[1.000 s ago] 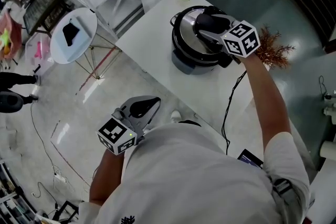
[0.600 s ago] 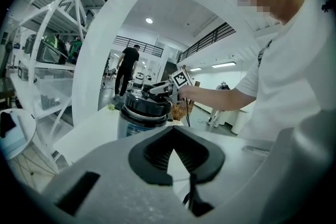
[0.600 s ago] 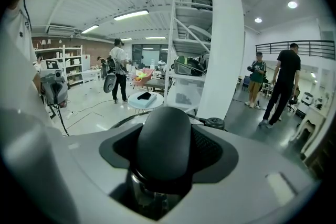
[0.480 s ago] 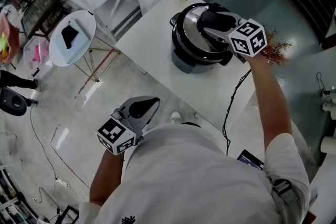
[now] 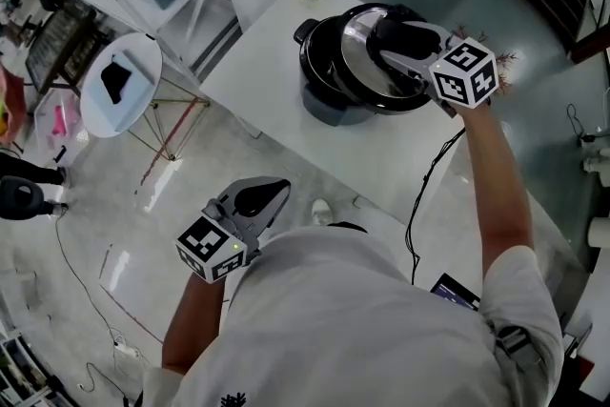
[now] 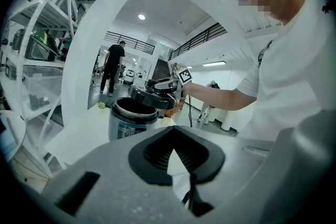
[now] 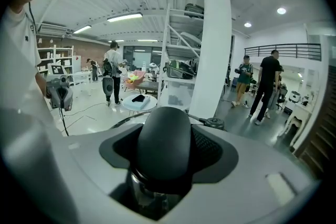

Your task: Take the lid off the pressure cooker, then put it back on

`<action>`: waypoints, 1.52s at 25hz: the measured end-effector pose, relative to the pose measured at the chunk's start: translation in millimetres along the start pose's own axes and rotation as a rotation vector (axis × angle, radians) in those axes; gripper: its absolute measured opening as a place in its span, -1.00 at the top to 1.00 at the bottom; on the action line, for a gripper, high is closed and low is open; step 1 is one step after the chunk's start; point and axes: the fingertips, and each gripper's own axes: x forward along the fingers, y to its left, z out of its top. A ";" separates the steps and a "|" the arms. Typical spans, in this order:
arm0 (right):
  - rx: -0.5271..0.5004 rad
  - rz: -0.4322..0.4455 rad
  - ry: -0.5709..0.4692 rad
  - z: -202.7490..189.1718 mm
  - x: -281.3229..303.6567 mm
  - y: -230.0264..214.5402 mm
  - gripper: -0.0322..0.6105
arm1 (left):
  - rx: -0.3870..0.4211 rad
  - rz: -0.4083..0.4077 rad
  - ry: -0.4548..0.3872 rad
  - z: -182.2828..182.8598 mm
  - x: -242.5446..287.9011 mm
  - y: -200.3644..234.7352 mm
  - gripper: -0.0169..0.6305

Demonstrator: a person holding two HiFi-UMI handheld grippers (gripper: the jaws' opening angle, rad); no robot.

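Arm outstretched, right gripper (image 5: 398, 39) grips lid (image 5: 355, 64) tilted over cooker (image 5: 322, 106); left gripper (image 5: 258, 197) jaws together

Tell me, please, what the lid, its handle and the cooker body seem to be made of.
Lid: likely polished stainless steel, since it mirrors light; its black rim may be plastic.
Handle: matte black with no glare, probably plastic.
Cooker body: silvery grey wall with a soft sheen, maybe brushed metal; uncertain.

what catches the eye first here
The right gripper holds the lid by its knob, raised and tilted above the open cooker on the white table. The left gripper hangs empty, low at the person's side.
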 end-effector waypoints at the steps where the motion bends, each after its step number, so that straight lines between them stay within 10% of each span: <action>1: 0.004 -0.008 -0.002 -1.1 -6.3 0.9 -0.03 | 0.002 -0.008 0.002 -0.3 -0.5 -1.5 0.93; 38: 0.179 -0.260 0.016 -129.6 -169.3 75.7 -0.03 | 0.079 -0.314 0.131 -26.2 20.9 -60.5 0.93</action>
